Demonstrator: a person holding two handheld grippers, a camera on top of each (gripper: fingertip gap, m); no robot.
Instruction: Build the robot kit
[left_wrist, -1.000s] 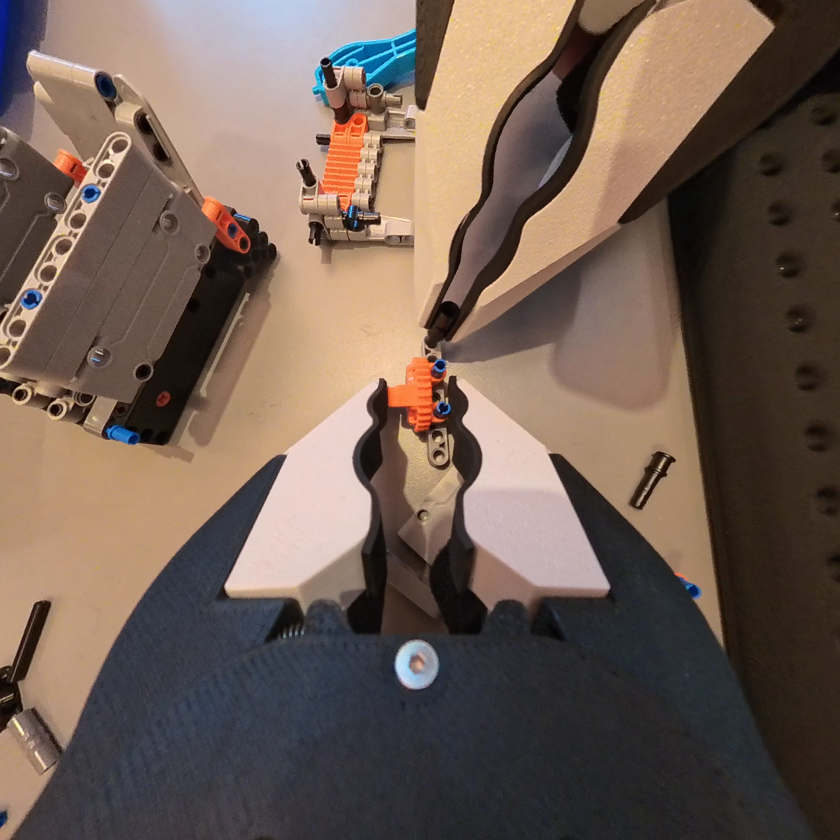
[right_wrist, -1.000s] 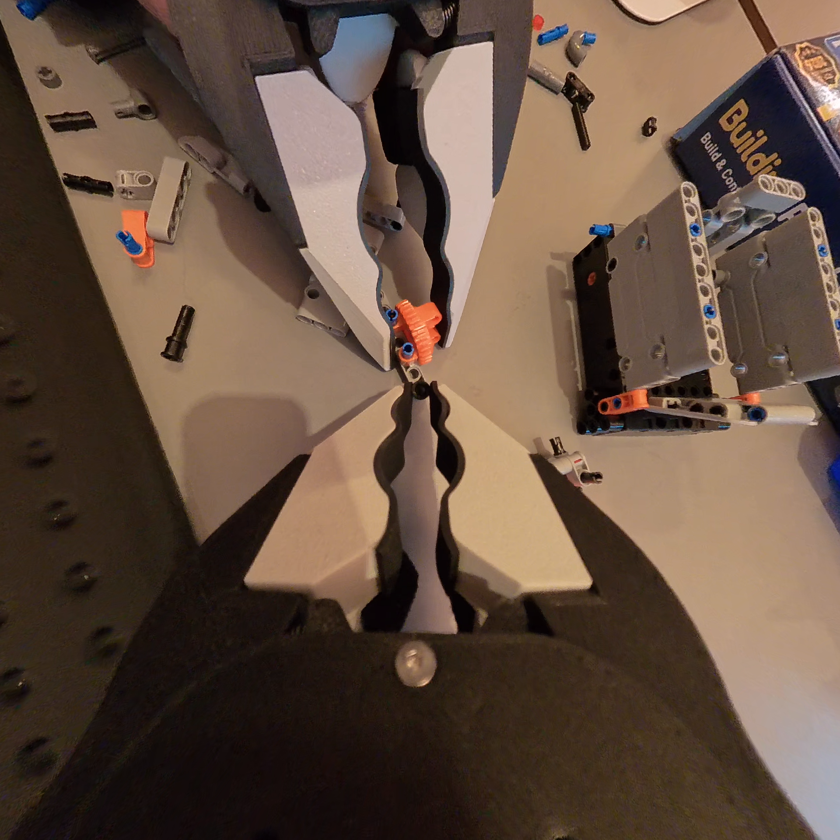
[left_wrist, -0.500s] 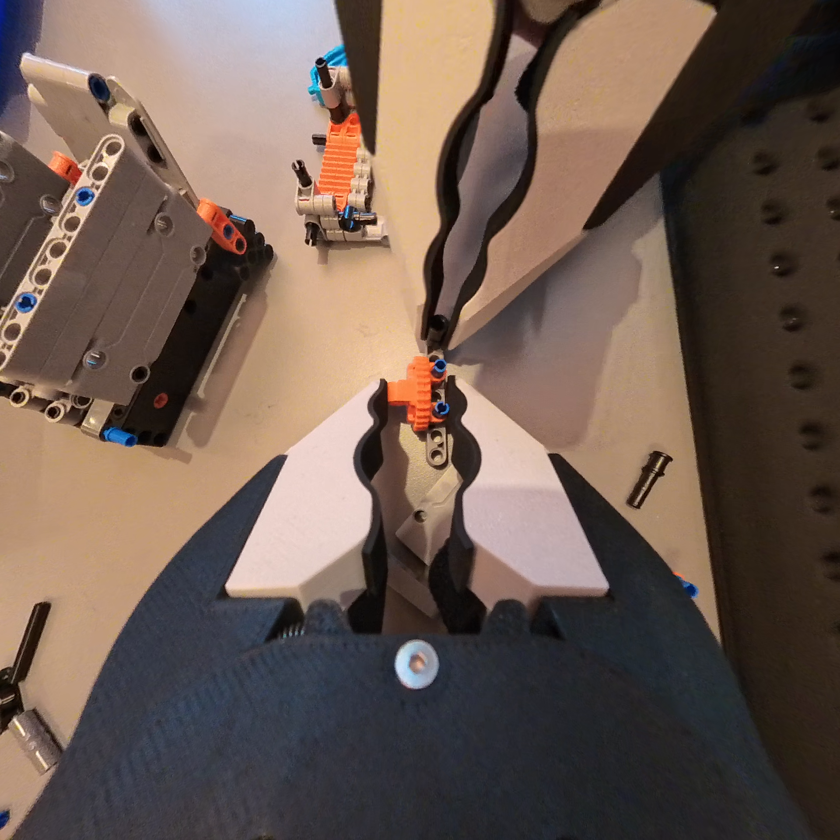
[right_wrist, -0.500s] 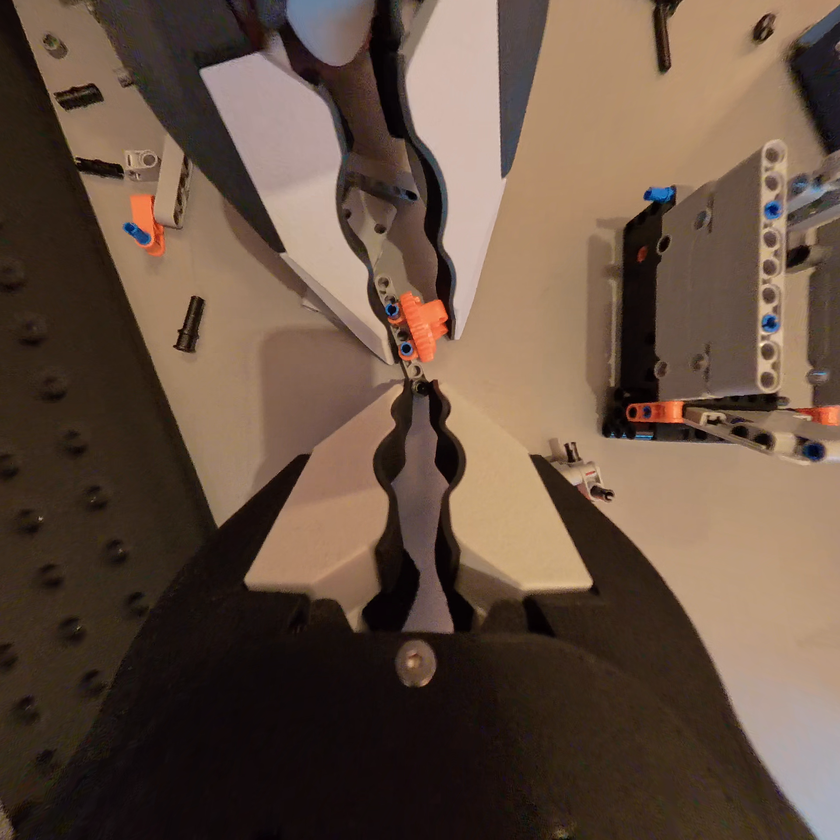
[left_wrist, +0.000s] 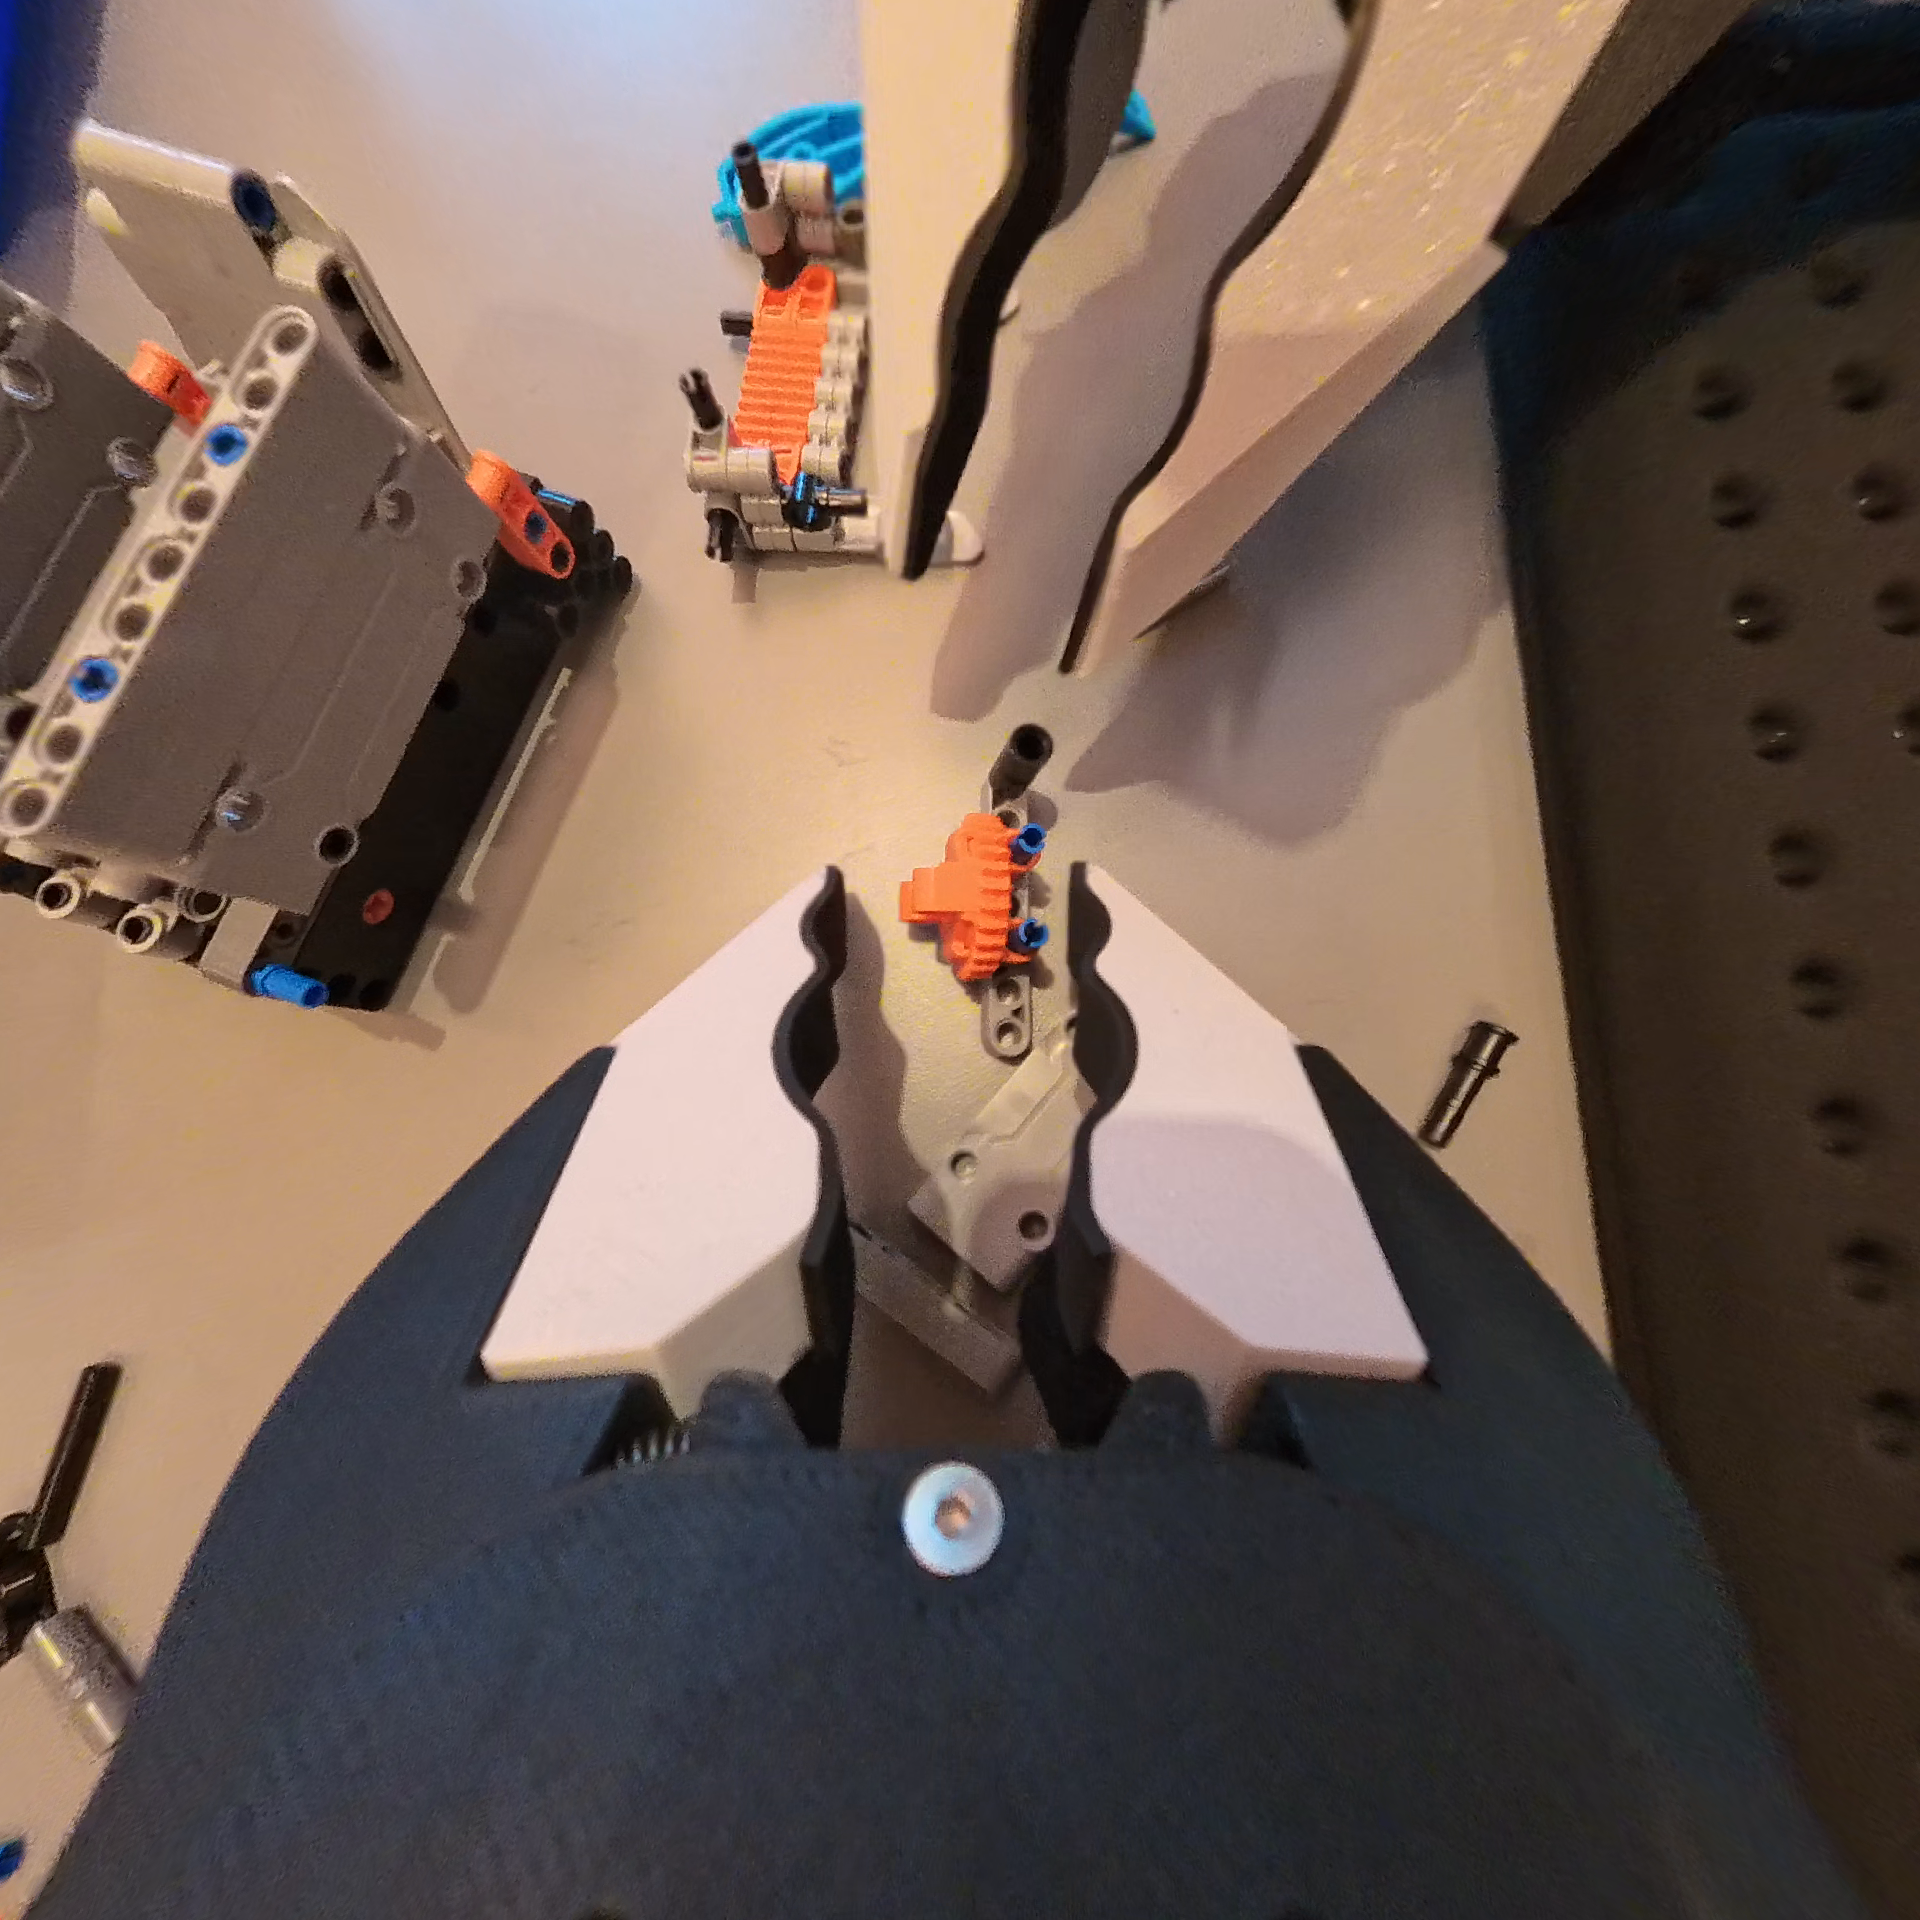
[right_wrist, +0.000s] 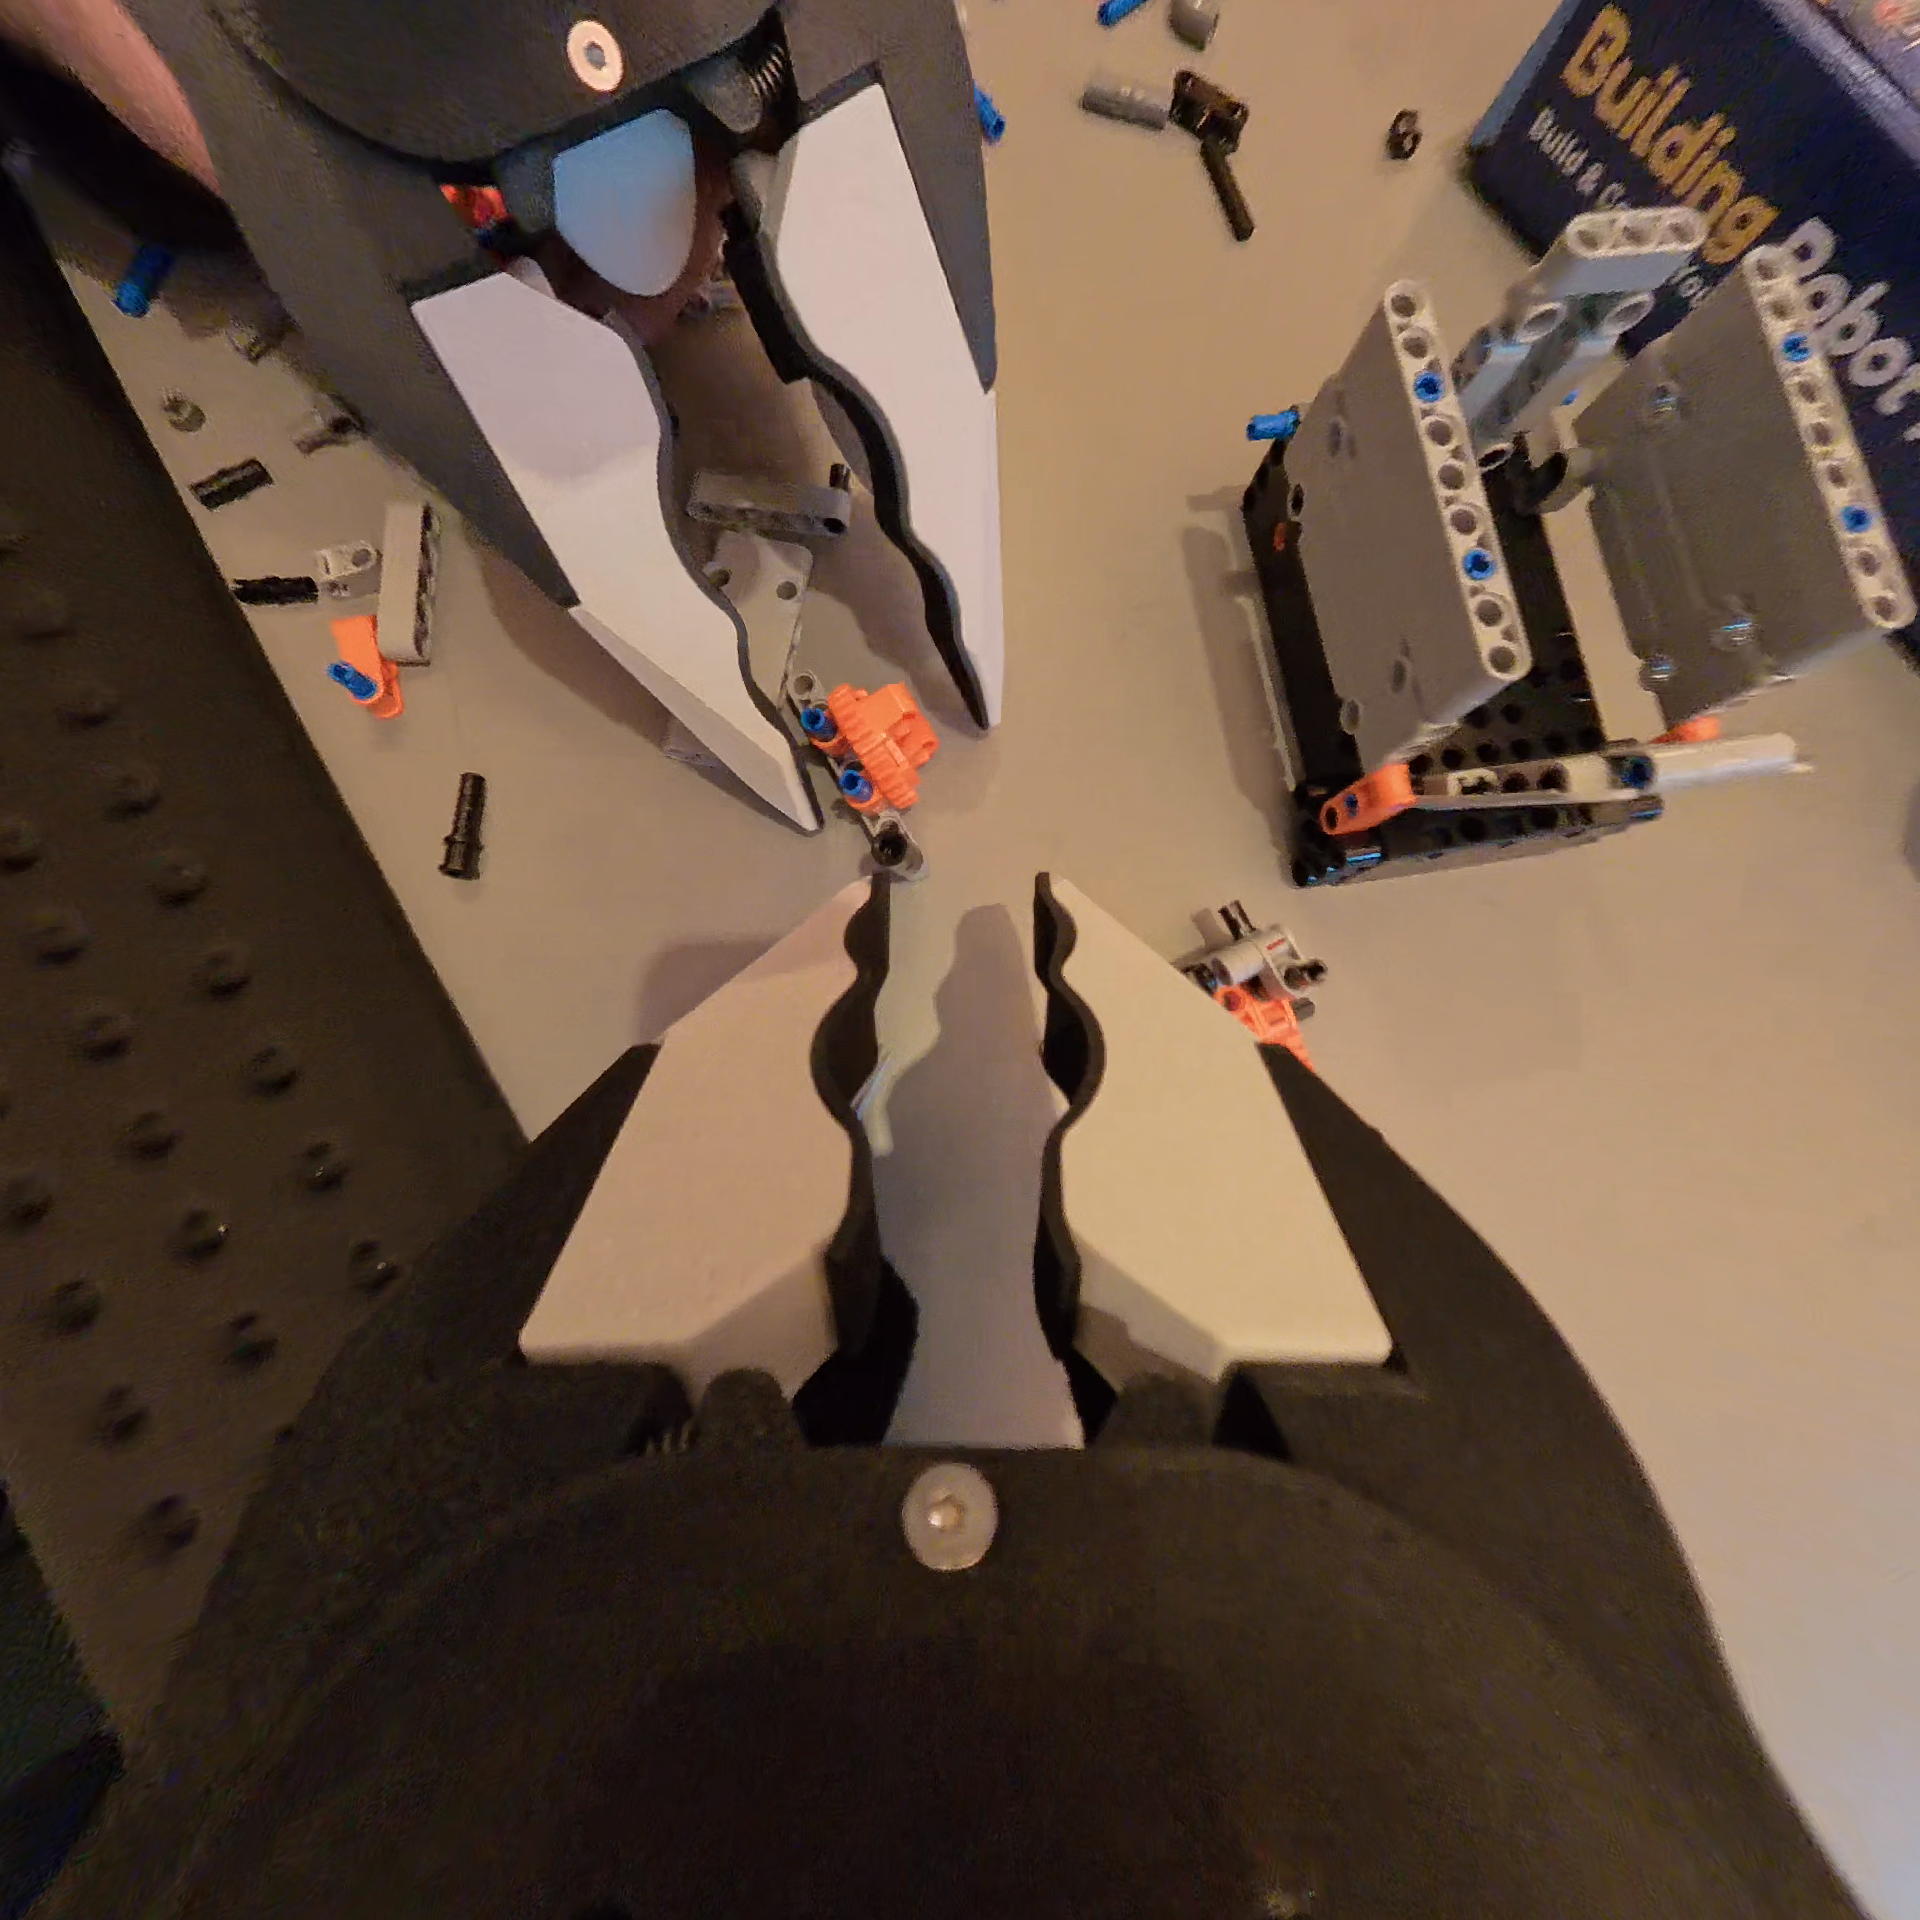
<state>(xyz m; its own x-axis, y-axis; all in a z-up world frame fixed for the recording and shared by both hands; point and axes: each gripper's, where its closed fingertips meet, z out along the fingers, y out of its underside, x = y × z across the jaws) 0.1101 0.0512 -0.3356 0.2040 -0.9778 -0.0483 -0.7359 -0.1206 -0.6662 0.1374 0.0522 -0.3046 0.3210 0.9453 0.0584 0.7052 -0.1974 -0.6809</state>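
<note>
The left gripper (left_wrist: 954, 883) points down at the beige table (left_wrist: 727, 727), its jaws parted with a small grey beam assembly (left_wrist: 1003, 1143) lying between them against the right finger; whether it is gripped I cannot tell. That assembly carries an orange gear piece (left_wrist: 966, 909) and a black pin (left_wrist: 1018, 758) at its far tip. The right gripper (right_wrist: 961, 883) faces it, jaws apart and empty, tips near the pin end. A large grey-and-black block model (right_wrist: 1507, 623) stands off to the side, near a dark blue box (right_wrist: 1714, 156). A loose black pin (right_wrist: 462, 810) lies beside a black perforated mat (right_wrist: 156, 935).
</note>
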